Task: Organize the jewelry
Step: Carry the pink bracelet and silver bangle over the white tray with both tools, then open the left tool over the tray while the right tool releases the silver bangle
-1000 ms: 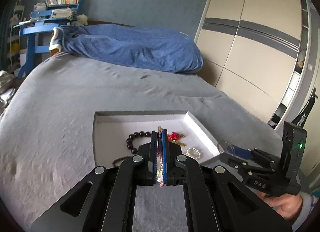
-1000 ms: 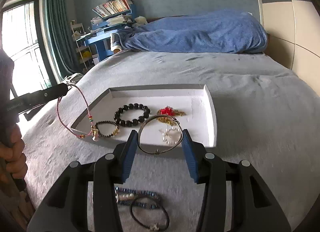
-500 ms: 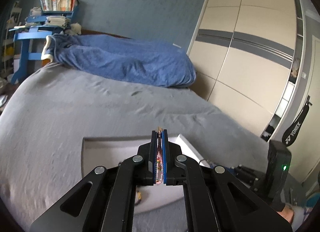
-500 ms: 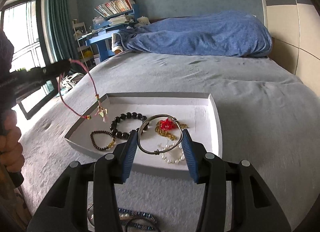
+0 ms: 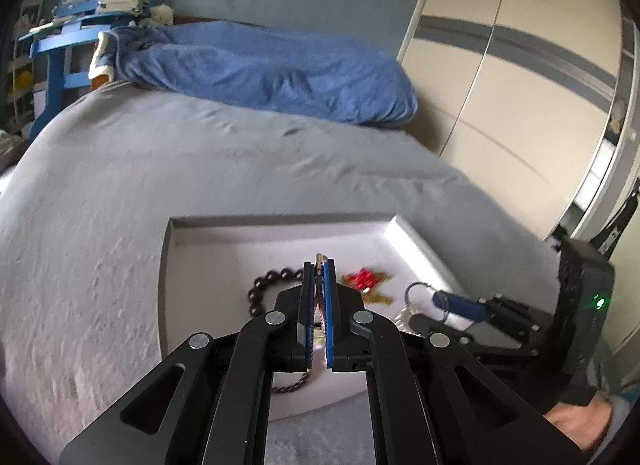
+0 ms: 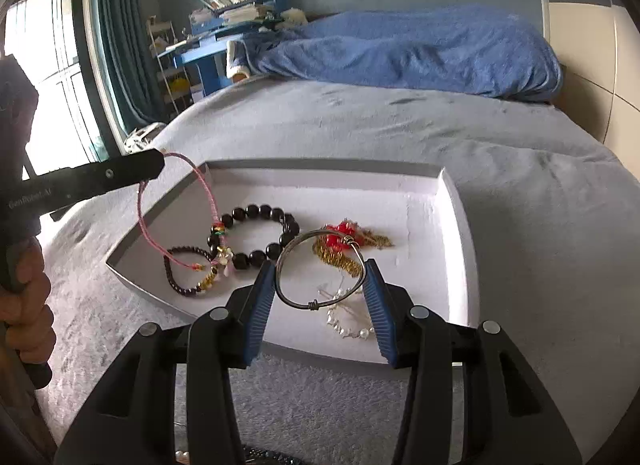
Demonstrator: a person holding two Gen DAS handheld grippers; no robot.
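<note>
A white tray point(image 6: 460, 249) lies on the grey bed. My right gripper point(image 6: 320, 277) is shut on a thin metal bangle point(image 6: 296, 247), held over the tray's near right part. My left gripper point(image 6: 158, 165), shut, grips a pink cord bracelet point(image 6: 204, 193) that dangles over the tray's left side, its charm near the black bead bracelet point(image 6: 256, 211). In the left wrist view the left gripper point(image 5: 319, 265) pinches that cord point(image 5: 319, 305) above the tray point(image 5: 280, 233); the right gripper point(image 5: 424, 297) with the bangle point(image 5: 412, 289) shows at right.
Inside the tray lie a dark small-bead bracelet point(image 6: 180, 269), a red and gold piece point(image 6: 344, 241) and a pearl bracelet point(image 6: 348, 325). More jewelry peeks out at the bottom edge point(image 6: 256, 455). A blue blanket point(image 6: 420, 53) lies at the bed's far end; a wardrobe point(image 5: 520, 105) stands right.
Both grippers have moved forward and lower toward the tray. The pink bracelet, earlier left of the tray, now hangs over its left side; the bangle now sits over the tray.
</note>
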